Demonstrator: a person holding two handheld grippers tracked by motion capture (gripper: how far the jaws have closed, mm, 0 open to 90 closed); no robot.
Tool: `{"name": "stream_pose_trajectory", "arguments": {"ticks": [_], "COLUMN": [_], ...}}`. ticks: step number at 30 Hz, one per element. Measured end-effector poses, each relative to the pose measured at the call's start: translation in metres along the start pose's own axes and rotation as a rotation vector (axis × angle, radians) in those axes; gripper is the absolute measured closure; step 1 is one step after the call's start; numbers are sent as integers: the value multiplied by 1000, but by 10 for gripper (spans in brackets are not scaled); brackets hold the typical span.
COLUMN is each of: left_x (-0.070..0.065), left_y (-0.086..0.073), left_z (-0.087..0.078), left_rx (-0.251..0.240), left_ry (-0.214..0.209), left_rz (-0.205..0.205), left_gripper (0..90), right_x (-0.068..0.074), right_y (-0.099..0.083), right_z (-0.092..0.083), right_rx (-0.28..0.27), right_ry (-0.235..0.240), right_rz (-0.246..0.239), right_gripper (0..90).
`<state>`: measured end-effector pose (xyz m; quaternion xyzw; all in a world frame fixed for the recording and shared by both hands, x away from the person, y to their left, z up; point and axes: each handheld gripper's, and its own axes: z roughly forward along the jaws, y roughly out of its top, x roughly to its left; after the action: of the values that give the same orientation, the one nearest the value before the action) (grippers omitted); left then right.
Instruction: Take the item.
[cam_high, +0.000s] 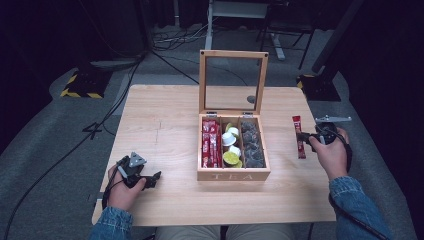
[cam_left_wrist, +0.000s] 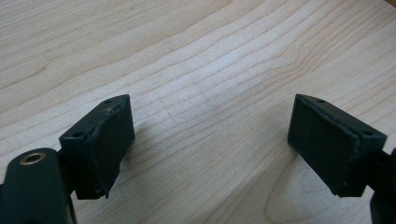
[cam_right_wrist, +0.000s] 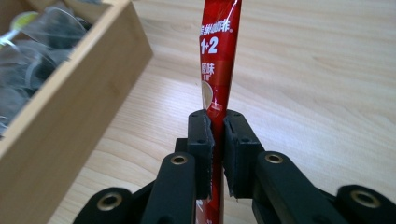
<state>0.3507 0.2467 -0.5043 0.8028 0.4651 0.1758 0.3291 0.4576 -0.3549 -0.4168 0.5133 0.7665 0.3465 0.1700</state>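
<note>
A wooden tea box stands mid-table with its glass lid raised; it holds red sachets, small round pods and dark wrapped tea bags. To its right my right gripper is shut on a red coffee sachet, pinched between its jaws in the right gripper view, with the sachet reaching away over the table beside the box wall. My left gripper rests open near the table's front left, its pads wide apart over bare wood.
The wooden table has bare room left of the box and along its front edge. Cables run over the grey floor at the left. A yellow-and-black striped stand base sits beyond the table's far-left corner.
</note>
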Motion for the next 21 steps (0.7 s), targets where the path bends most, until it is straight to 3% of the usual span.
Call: {"name": "stream_pose_trajectory", "arguments": {"ticks": [6,21], "left_x": [0,0], "left_y": [0,0], "left_z": [0,0], "left_rx": [0,0], "left_ry": [1,1], "left_rz": [0,0], "left_gripper": [149,149], "right_x": [-5,-7], "right_y": [-8,-23], "right_z": [7,20], "right_rx": [40,121], "right_ry": [-24,-11], "right_rz": [30,95], "right_gripper": [827,818]}}
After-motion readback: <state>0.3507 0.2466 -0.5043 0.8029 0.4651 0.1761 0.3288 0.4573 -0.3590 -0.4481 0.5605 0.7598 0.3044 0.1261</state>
